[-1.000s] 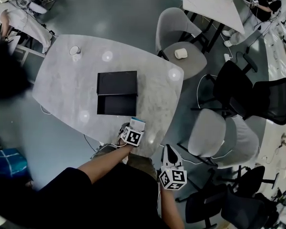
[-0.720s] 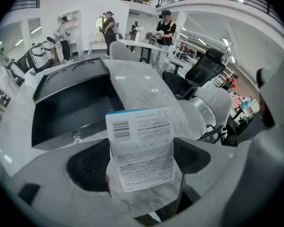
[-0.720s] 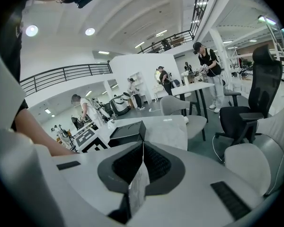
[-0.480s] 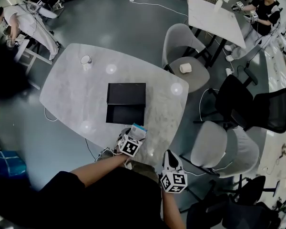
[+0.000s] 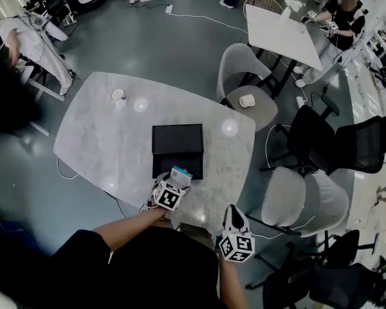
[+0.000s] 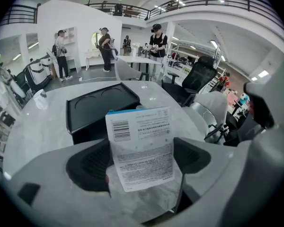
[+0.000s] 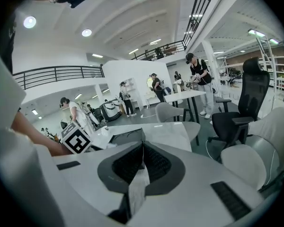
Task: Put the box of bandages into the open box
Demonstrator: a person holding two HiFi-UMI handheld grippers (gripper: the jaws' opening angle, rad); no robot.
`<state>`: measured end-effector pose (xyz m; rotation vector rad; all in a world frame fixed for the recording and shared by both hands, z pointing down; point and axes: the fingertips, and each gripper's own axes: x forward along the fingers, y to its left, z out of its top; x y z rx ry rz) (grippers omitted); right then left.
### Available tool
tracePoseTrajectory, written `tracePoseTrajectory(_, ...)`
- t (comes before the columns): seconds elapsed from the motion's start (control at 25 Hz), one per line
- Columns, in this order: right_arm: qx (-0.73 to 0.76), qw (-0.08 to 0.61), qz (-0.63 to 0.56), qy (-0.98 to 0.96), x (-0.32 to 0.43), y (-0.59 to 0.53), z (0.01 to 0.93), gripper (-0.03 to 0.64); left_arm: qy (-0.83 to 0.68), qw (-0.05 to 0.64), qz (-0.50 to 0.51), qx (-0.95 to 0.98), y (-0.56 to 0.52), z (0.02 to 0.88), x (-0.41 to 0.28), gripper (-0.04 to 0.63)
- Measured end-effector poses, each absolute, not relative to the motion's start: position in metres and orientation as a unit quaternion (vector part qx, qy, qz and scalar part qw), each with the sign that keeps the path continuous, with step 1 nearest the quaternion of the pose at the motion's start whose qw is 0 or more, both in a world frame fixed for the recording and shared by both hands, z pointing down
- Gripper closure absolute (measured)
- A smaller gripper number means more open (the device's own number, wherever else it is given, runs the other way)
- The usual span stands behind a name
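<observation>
here, a pale marbled desk (image 5: pixel 96 140) with rounded corners is seen from above, and grey upholstered chairs (image 5: pixel 241 66) and black office chairs (image 5: pixel 321 131) are ranged along the side at the head view's right. a small white roll (image 5: pixel 246 100) is set on the seat of one grey chair. a black open box (image 5: pixel 177 148) lies near the middle of the desk, its lid (image 5: pixel 177 138) laid back flat on the far side and its dark compartment turned toward the person.

the left tongs (image 5: pixel 178 179) are held out over the near part of the desk, at the near edge of the open box. they are clamped on the box of bandages (image 5: pixel 181 174), which is gripped upright between the two dark pads. in the left gripper view its white printed face, with a barcode at the upper left and a blue strip along the top, is turned toward the camera, and the open box is seen just beyond it. whether the bandage box touches the black rim cannot be told.

the right tongs (image 5: pixel 232 217) are held well back from the desk, near the person's body, with their jaws pressed together and nothing between them.

a white cup (image 5: pixel 118 95) stands on the far left part of the desk, well apart from the open box.
</observation>
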<state>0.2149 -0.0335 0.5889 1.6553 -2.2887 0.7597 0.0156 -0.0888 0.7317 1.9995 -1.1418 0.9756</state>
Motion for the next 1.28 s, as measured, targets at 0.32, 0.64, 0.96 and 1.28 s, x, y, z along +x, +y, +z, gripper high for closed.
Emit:
tracePoseTrajectory(0.32, 0.563, 0.110, 0.237, -0.784, 0.131, -0.039, 0.570, 0.603, -0.398, 0.287, 0.384, 0.782, -0.112, 0.720, -0.036, 0.163)
tracePoseTrajectory(0.64, 0.609, 0.105, 0.226, -0.753, 0.101, -0.041, 0.562, 0.603, -0.362, 0.253, 0.398, 0.804, -0.135, 0.715, -0.068, 0.163)
tracePoseTrajectory(0.96, 0.650, 0.096, 0.222, -0.720, 0.087, -0.038, 0.559, 0.603, -0.323, 0.220, 0.419, 0.819, -0.149, 0.722, -0.083, 0.163)
tracePoseTrajectory(1.28, 0.676, 0.090, 0.238, -0.691, 0.078, -0.022, 0.570, 0.603, -0.277, 0.172, 0.456, 0.828, -0.157, 0.744, -0.080, 0.163)
